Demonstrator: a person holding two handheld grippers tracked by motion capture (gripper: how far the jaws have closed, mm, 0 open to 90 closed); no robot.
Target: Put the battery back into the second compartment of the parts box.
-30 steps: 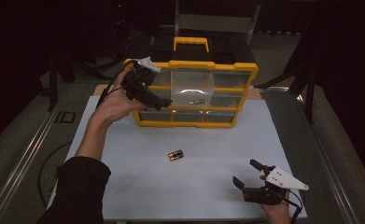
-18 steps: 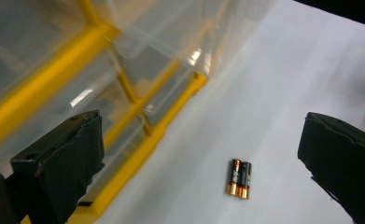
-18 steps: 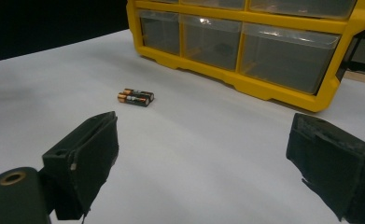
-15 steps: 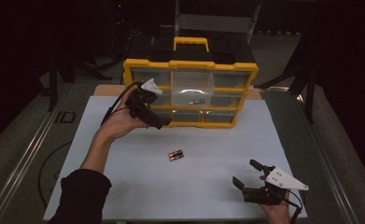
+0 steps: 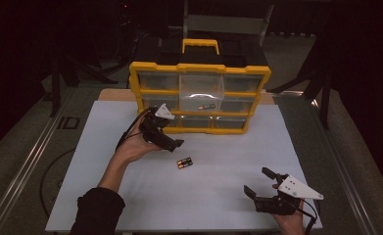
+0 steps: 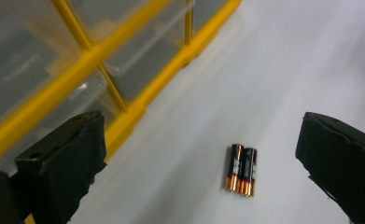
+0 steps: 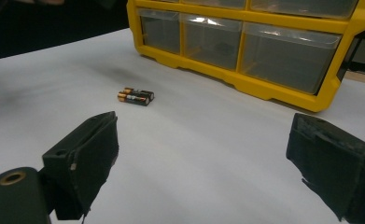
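Observation:
Two brown-and-black batteries lie side by side on the white tabletop, in front of a yellow organizer with clear drawers. Its middle drawer is pulled out, and a single battery lies inside. My left gripper hovers just left of and above the pair, open, with the batteries showing between its jaws. My right gripper rests low near the front right of the table, open and holding nothing.
The organizer's yellow frame stands across the back of the table, with a yellow handle on top. A black case sits behind it. A metal rail runs along the left side.
My left gripper has come away from the organizer's left front, moving down and to the right toward the two batteries. The right gripper has stayed still.

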